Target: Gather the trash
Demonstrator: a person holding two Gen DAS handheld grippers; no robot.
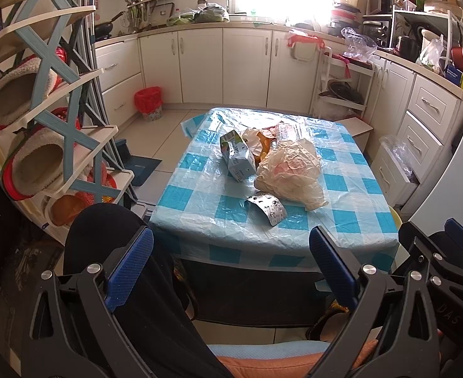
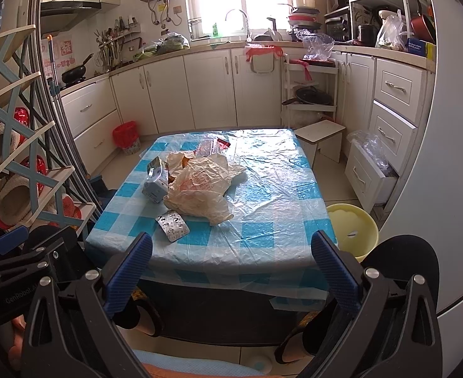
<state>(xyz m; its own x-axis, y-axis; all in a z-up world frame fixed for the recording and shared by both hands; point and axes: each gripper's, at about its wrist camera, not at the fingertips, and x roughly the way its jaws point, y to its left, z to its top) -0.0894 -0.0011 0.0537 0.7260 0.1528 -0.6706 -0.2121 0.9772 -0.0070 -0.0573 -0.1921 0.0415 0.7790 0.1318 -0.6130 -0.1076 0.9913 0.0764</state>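
Trash sits piled mid-table: plastic bag, carton, blister pack at 6 o'clock. Left gripper and right gripper hang wide open and empty, probably lining up a first grab.

Seated at the near side of the room, the person holds both tools low over the lap, fingers pointing forward. The left gripper has its two blue-padded fingers spread wide with nothing between them. The right gripper is held the same way, its blue pads parted and bare. The two tools sit side by side at about the same height, close together, each showing at the edge of the other's wrist camera. A black-clad knee rises behind the left tool's left finger, and the other knee shows behind the right tool's right finger.
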